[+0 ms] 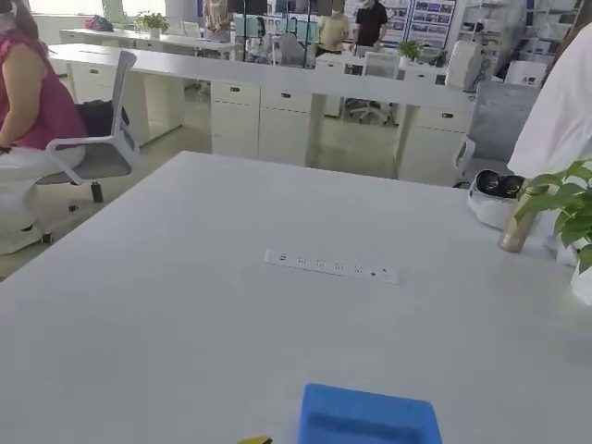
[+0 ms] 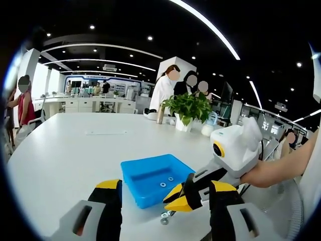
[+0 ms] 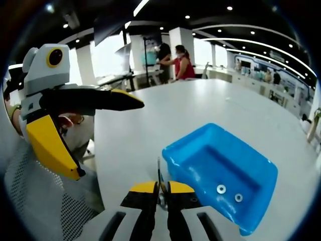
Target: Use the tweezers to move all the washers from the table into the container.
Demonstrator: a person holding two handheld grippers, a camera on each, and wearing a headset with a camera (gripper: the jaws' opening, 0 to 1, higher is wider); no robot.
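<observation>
Now, bench [image 1: 185,305]: white and broad, filling most of the head view, with a white power strip [image 1: 330,266] flat near the middle of that frame
container [image 1: 368,416]: a blue open tray on the bench at the bottom edge of the head view, right of centre; it sits in the lower middle of the left gripper view and the lower right of the right gripper view
washers [image 3: 221,189]: two small rings lie a little apart on the container floor, lower right of the right gripper view; a few more small metal rings [image 2: 164,220] lie on the bench just outside the container's near wall, at the bottom of the left gripper view, too small to count
right gripper [image 3: 159,190]: its fingers [image 3: 145,193] rise from the bottom centre of its own view, pressed together on the tweezers
tweezers [image 3: 158,173]: a thin metal blade stands up from between those fingers, just beside the container's nearest corner; its tip is too fine to follow
left gripper [image 2: 166,193]: its fingers [image 2: 108,201] stand wide apart at the lower left and lower right of its own view, holding nothing; in the right gripper view it fills the upper left, spread above the bench
right hand [image 2: 263,173]: enters from the right edge of the left gripper view, holding the right gripper low over the rings on the bench
background: a potted plant [image 1: 564,199] and a gold bottle [image 1: 516,222] stand at the right edge of the head view; a seated person in pink is at the upper left
</observation>
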